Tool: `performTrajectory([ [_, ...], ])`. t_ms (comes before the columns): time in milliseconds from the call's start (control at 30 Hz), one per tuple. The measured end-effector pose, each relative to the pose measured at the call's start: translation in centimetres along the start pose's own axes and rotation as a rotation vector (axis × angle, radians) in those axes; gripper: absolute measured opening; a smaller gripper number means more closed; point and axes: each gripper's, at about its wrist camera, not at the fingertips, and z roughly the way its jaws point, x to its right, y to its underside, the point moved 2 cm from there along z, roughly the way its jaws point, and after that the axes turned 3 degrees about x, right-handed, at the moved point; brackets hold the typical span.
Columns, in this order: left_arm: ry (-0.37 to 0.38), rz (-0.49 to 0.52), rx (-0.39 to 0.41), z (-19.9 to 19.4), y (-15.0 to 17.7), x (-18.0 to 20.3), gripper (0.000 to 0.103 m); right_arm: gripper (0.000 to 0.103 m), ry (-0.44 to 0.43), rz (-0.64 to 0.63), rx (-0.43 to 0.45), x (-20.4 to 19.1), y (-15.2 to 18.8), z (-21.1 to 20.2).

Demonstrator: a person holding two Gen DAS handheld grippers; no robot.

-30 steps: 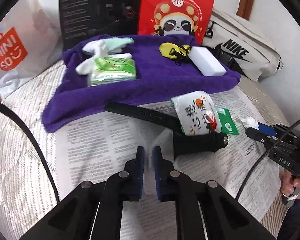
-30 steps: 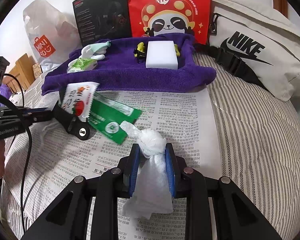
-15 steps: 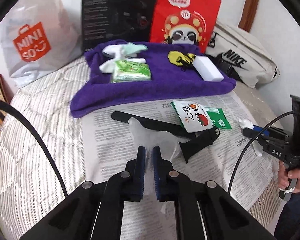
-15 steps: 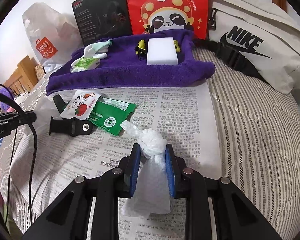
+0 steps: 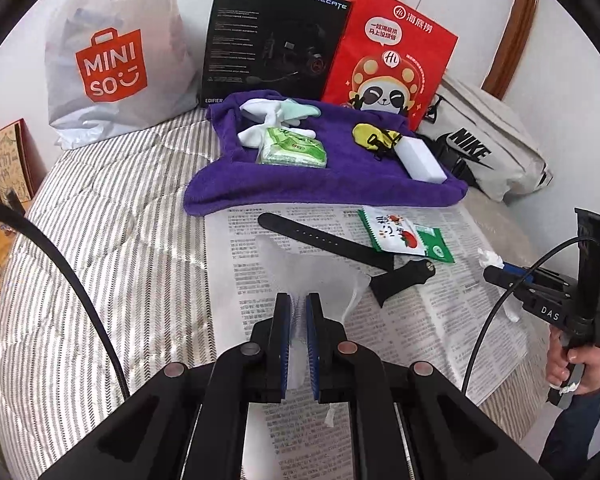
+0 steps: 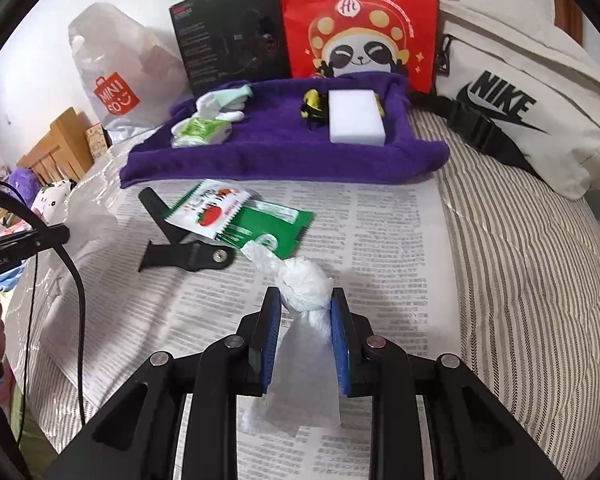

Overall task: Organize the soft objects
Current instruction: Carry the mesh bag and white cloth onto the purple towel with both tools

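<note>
Newspaper (image 6: 380, 232) on bed; knotted bag (image 6: 306, 284) hides right tongs (image 6: 305, 300) gap.

A purple towel (image 6: 284, 160) carries a white sponge block (image 6: 356, 117), a green tissue pack (image 5: 294, 151) and a yellow-and-black pouch (image 5: 370, 139). The black watch strap (image 5: 332, 242) lies on grey-printed newspaper (image 6: 384, 232) beside a white-and-red snack packet (image 6: 210, 210) and a green sachet (image 6: 276, 226). The bedcover (image 6: 520, 264) is grey-and-white striped. The panda bag (image 6: 360, 20) is red.
</note>
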Motion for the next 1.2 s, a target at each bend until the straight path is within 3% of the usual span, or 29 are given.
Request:
performTrajectory([
  [567, 0.028, 0.005, 0.039, 1.1, -4.3, -0.2, 0.008, 0.024, -0.028, -0.028, 0.024, -0.9, -4.5, -0.3],
  [1200, 0.074, 0.044, 0.065, 5.0, -14.8, 0.3, 0.008, 0.024, -0.024, -0.081, 0.071, -1.0, -16.4, 2.9],
])
